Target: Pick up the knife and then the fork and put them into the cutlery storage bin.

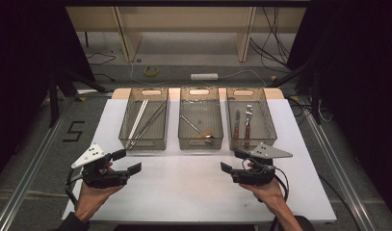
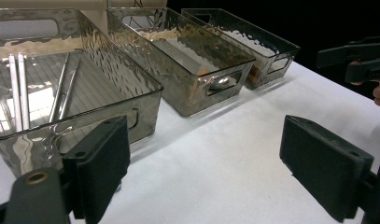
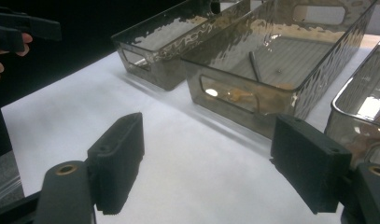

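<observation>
Three smoky see-through bins stand in a row across the white table (image 1: 193,187). The left bin (image 1: 142,144) (image 2: 145,95) holds long metal sticks (image 1: 141,120). A wood-handled utensil (image 1: 198,131) lies in the middle bin (image 1: 200,143) (image 3: 234,95). In the right bin (image 1: 252,141) lie a knife (image 1: 237,124) and a fork (image 1: 248,120). My left gripper (image 1: 127,161) (image 2: 211,172) hovers open just in front of the left bin, nothing between its jaws. My right gripper (image 1: 233,161) (image 3: 211,163) is open too, in front of the gap between the middle and right bins.
A person's hands hold both grippers from the near edge. Bare white tabletop (image 1: 181,166) stretches between the two grippers. Beyond the table lie cables, a tape roll (image 1: 151,70) and a wooden frame on the floor. Metal rails run along both sides.
</observation>
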The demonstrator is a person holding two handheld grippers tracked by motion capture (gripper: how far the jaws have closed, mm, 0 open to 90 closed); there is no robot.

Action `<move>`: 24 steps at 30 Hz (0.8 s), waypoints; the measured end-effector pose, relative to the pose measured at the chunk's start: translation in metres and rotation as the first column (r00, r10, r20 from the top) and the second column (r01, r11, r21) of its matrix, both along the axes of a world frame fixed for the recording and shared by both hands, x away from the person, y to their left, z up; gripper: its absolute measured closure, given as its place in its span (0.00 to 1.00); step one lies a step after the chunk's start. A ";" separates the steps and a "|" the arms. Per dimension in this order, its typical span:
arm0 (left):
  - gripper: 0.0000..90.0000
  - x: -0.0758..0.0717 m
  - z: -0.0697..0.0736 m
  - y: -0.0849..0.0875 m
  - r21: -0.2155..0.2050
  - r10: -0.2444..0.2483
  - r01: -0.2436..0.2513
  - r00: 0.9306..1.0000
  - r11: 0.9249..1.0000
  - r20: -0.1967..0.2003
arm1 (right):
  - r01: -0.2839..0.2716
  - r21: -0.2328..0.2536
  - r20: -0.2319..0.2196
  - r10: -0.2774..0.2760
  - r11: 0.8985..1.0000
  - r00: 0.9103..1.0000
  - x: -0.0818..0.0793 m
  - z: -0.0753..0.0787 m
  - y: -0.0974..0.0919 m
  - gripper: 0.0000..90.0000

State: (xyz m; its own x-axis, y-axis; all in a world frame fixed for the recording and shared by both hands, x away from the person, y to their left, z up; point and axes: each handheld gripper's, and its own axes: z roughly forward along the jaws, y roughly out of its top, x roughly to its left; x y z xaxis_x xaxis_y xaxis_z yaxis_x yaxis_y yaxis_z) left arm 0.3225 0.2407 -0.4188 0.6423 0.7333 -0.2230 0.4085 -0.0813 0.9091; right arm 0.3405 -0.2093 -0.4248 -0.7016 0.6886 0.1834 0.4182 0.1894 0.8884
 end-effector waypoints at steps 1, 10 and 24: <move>0.17 0.000 0.000 0.000 0.002 -0.002 0.002 1.000 1.000 -0.001 | -0.001 0.001 -0.001 0.001 1.000 1.000 -0.001 -0.001 0.000 0.30; 0.17 0.000 0.000 0.000 0.007 -0.007 0.007 1.000 1.000 -0.003 | 0.002 -0.018 -0.005 -0.002 1.000 1.000 -0.006 -0.006 -0.002 0.29; 0.17 0.000 -0.001 -0.001 0.008 -0.008 0.008 1.000 1.000 -0.006 | 0.010 -0.047 -0.023 -0.011 0.999 1.000 -0.012 -0.016 -0.004 0.29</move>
